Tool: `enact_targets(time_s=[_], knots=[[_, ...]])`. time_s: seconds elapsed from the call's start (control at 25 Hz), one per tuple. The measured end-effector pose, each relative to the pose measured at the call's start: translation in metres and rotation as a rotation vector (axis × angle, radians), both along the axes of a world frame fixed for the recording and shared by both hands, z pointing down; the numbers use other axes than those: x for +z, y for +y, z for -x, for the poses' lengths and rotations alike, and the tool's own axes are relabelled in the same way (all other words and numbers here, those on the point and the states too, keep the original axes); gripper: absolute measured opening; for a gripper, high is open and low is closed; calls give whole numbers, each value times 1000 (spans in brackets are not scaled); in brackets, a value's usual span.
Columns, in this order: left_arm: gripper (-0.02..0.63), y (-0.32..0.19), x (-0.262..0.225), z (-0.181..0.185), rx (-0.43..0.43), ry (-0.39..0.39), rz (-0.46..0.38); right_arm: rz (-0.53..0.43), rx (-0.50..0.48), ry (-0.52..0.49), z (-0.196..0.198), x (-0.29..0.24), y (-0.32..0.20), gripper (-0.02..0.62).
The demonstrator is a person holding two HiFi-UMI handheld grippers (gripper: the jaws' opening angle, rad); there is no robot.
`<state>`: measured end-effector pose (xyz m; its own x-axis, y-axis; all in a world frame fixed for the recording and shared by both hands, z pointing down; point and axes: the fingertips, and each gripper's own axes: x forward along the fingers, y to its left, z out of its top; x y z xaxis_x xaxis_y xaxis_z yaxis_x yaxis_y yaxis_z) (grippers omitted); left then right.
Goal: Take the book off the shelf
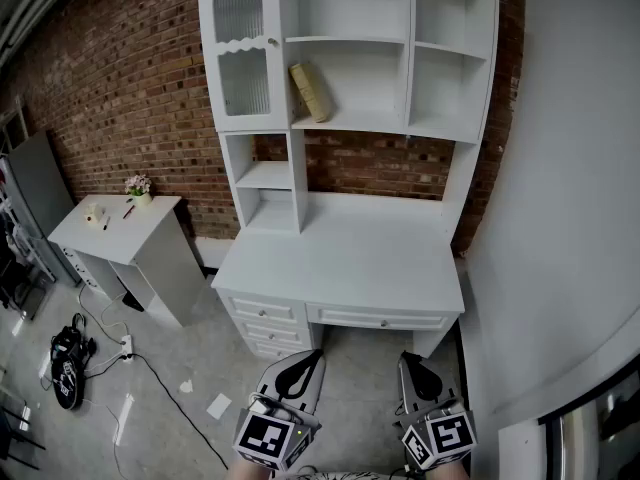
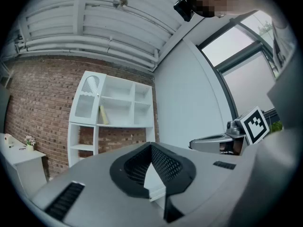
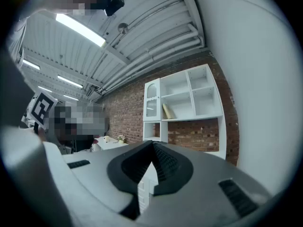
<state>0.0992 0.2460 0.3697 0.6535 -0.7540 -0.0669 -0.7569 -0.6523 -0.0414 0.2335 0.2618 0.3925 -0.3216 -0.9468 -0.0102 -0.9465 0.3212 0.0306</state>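
White bench (image 1: 340,258) with shelf unit (image 1: 350,125) at 12 o'clock. Left gripper (image 1: 305,363) at 7, right gripper (image 1: 412,363) at 5, both sets of fingers closed tight and empty. Tan book (image 1: 311,92) leans in the middle shelf bay.

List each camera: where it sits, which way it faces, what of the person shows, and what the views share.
Head view: on the person's head, looking down at the white desk and shelf unit; left tongs and right tongs, both shut, at the bottom edge.
Left gripper view: on the left tongs, aimed upward at shelf unit, brick wall and ceiling; own jaws in foreground.
Right gripper view: on the right tongs, aimed likewise; own jaws in foreground.
Shared: all three show the book leaning on the shelf.
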Motion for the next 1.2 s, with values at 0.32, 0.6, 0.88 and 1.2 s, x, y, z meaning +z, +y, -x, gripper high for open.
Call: enact_targets(time_s=[0.32, 0.6, 0.88, 1.2], knots=[[12, -3, 3, 8, 10, 53, 50, 17, -18, 18, 12, 8, -2, 2], [12, -10, 7, 21, 19, 59, 61, 87, -62, -18, 35, 23, -9, 3], [12, -30, 14, 67, 18, 59, 94, 104, -62, -12, 85, 36, -29, 4], [12, -62, 37, 140, -24, 54, 126, 136, -38, -43, 138, 57, -67, 5]])
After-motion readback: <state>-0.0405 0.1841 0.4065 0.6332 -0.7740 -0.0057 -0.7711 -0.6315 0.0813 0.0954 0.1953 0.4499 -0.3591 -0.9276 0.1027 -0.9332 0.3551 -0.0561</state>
